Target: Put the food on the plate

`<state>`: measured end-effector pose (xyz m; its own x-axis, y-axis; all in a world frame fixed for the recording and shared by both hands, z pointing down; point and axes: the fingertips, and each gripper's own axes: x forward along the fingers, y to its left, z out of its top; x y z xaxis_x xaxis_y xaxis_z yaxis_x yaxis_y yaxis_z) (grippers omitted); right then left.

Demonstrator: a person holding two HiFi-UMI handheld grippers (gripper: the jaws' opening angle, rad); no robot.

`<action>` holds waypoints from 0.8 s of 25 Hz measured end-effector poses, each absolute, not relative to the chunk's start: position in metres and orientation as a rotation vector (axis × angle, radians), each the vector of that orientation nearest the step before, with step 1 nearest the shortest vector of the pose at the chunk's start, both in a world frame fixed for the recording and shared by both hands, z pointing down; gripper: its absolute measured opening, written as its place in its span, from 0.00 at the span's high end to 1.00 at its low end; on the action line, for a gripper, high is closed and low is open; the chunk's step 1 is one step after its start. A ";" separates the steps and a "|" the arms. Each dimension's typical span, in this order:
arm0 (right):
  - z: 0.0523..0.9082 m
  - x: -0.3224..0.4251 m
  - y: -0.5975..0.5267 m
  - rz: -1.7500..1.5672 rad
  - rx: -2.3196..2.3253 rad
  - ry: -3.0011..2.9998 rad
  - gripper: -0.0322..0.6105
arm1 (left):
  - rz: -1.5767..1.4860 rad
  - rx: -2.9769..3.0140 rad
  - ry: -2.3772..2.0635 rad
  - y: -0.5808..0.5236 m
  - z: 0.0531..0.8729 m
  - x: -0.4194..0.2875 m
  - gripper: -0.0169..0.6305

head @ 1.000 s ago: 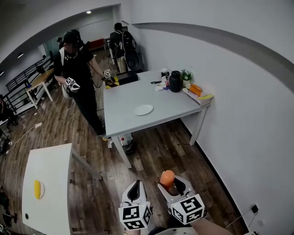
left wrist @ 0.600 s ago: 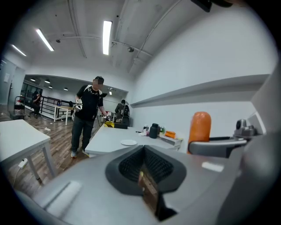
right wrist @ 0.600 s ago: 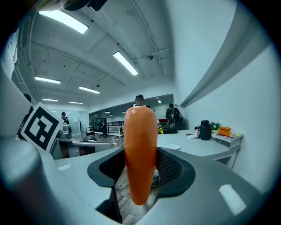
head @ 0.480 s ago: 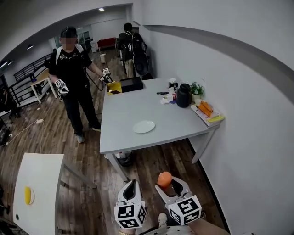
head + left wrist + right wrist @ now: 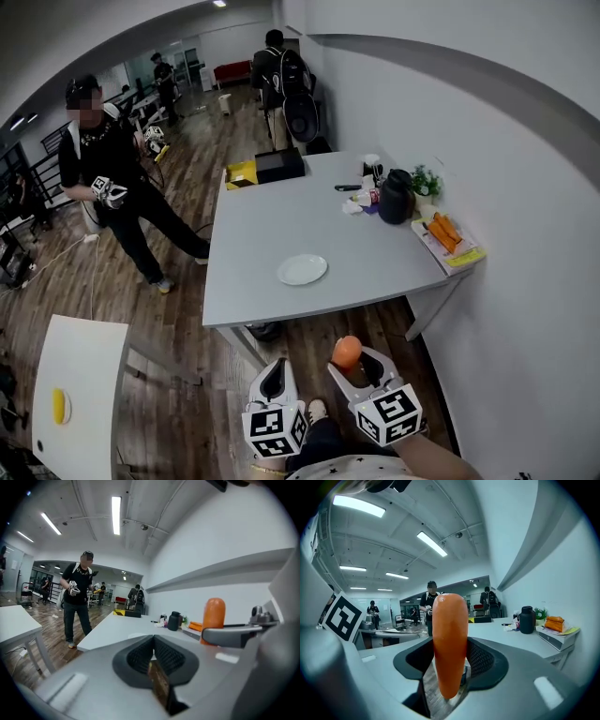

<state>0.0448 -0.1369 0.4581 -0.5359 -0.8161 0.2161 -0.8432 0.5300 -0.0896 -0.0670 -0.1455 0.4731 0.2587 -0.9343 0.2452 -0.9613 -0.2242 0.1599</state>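
Our office room
We saw a dark wood floor (image 5: 187, 187), a white wall (image 5: 487, 141) at right, a grey worktop (image 5: 272, 225) against it, a small white table (image 5: 84, 375) at left, and strip lights (image 5: 116, 513) overhead.

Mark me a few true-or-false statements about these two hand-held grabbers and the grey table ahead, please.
1. The right gripper grips an orange carrot. True.
2. The left gripper holds food too. False: its jaws are closed with nothing between them.
3. The white plate has no food on it. True.
4. The black jug stands on the plate. False: it stands apart from the plate, near the right edge of the grey table.
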 end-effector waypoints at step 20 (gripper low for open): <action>0.526 0.026 -0.443 0.075 1.042 -2.429 0.62 | 0.181 2.207 -1.792 -0.415 0.514 -0.080 0.96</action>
<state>0.0255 -0.4432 0.5262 -0.5873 -0.6665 0.4592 -0.6934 0.7070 0.1392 -0.0802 -0.4147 0.5138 0.2177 -0.9356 0.2781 -0.9723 -0.1830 0.1456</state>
